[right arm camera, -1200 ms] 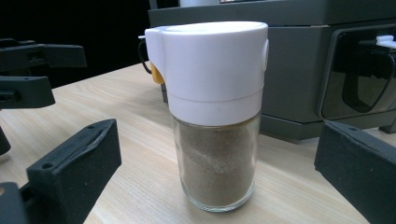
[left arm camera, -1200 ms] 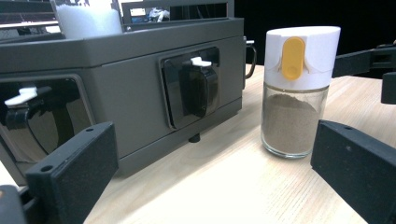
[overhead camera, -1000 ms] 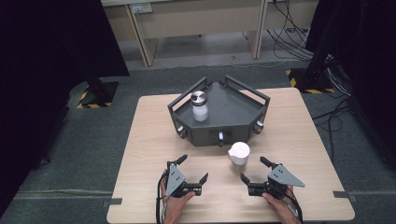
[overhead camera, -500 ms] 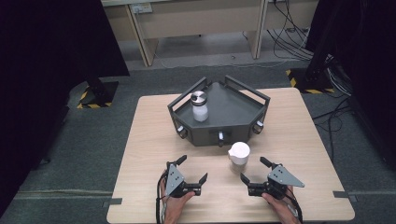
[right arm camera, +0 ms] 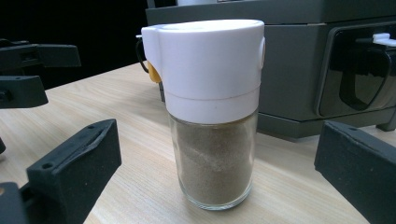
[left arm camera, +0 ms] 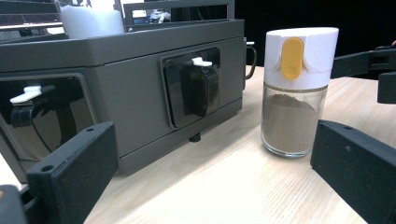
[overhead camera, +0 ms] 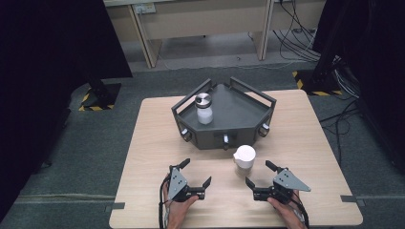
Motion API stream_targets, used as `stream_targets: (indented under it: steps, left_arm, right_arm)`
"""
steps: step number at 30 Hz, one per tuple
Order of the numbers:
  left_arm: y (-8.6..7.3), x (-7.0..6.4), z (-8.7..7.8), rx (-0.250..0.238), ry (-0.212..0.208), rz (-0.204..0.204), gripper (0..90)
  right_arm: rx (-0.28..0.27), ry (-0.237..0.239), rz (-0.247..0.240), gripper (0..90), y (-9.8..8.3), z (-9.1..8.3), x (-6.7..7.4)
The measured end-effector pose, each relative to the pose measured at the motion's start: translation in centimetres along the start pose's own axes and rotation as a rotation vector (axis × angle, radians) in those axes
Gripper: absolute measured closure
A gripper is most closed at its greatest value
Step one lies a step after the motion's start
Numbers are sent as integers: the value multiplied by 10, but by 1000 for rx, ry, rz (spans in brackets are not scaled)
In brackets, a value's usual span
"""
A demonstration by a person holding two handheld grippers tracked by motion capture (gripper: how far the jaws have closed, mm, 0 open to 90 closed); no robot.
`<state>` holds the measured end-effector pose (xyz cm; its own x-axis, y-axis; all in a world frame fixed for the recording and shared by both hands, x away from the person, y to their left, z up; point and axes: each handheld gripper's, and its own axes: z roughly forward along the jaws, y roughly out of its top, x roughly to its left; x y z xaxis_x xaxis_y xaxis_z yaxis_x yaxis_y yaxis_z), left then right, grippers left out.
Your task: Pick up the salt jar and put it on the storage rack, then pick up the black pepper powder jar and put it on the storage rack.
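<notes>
A glass spice jar point(overhead camera: 244, 159) with a white cap and yellow tab stands upright on the table, just in front of the dark grey tray point(overhead camera: 248, 129). It holds brown powder point(right arm camera: 214, 163) and also appears as the jar point(left arm camera: 299, 88) in the left gripper view. My left gripper point(overhead camera: 196, 172) rests open near the front edge, left of the jar and apart from it. My right gripper point(overhead camera: 260, 174) rests open just in front and right of the jar, nothing between its jaws. A white jar with a metal lid point(overhead camera: 204, 108) stands in the tray's left part.
The tray's front wall carries black latches point(left arm camera: 194, 86) with white levers. The wooden table point(overhead camera: 310, 143) has bare room at both sides. Cables point(overhead camera: 344, 114) and stand bases lie on the floor beyond the right edge.
</notes>
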<state>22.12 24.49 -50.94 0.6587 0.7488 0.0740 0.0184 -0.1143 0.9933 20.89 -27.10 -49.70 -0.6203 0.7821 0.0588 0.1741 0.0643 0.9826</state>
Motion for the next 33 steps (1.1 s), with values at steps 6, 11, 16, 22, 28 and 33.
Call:
stream_targets:
  steps: [6, 11, 16, 22, 28, 33]
  left_arm:
    - [0, 0, 0, 0, 0, -1, 6]
    - [0, -1, 0, -2, 0, -3, 6]
    - [0, -1, 1, -3, -1, -1, 7]
    - [0, -1, 0, -3, 2, -2, 7]
    - [-1, -1, -1, -1, 7, -4, 7]
    - [-2, -1, 0, -1, 7, -17, 7]
  right_arm:
    - [0, 0, 0, 6, 0, 0, 0]
    - [-1, 1, -10, 6, 0, -1, 3]
    - [-2, -1, -6, 5, 0, -1, 2]
    - [-1, 0, -9, 5, 0, -1, 2]
    - [-2, 3, -8, 5, 0, 0, 1]
    - [-6, 2, -15, 3, -1, 0, 2]
